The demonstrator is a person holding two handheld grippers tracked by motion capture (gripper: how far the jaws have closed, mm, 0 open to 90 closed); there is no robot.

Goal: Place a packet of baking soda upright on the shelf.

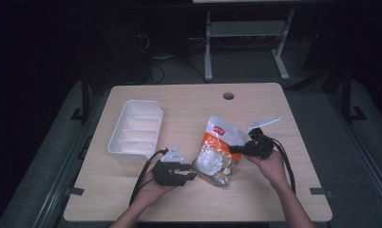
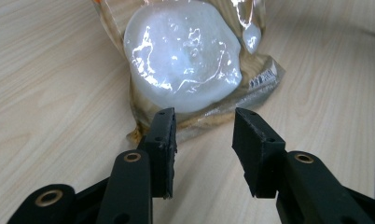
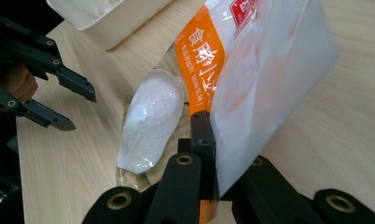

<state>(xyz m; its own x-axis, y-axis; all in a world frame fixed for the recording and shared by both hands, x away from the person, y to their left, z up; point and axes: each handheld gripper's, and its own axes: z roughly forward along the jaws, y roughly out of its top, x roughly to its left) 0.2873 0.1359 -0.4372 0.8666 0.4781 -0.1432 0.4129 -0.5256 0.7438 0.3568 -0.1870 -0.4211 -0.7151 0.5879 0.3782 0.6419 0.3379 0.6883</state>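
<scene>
Right tool (image 3: 212,154) pinches the bag (image 3: 251,79), hiding one jaw.

Tray (image 1: 136,129) left — bag (image 1: 219,151) right

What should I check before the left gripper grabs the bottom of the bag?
1. Right gripper shut on the bag: ok, its jaws pinch the bag's edge.
2. Left gripper open: ok, jaws apart.
3. Left gripper lined up with the bag's bottom seam: ok, the seam lies just past the tips.
4. Nothing between the left jaws: ok, bare table.
5. Bag sealed: cannot tell.
6. Tray out of the way: ok, off to the left.
</scene>
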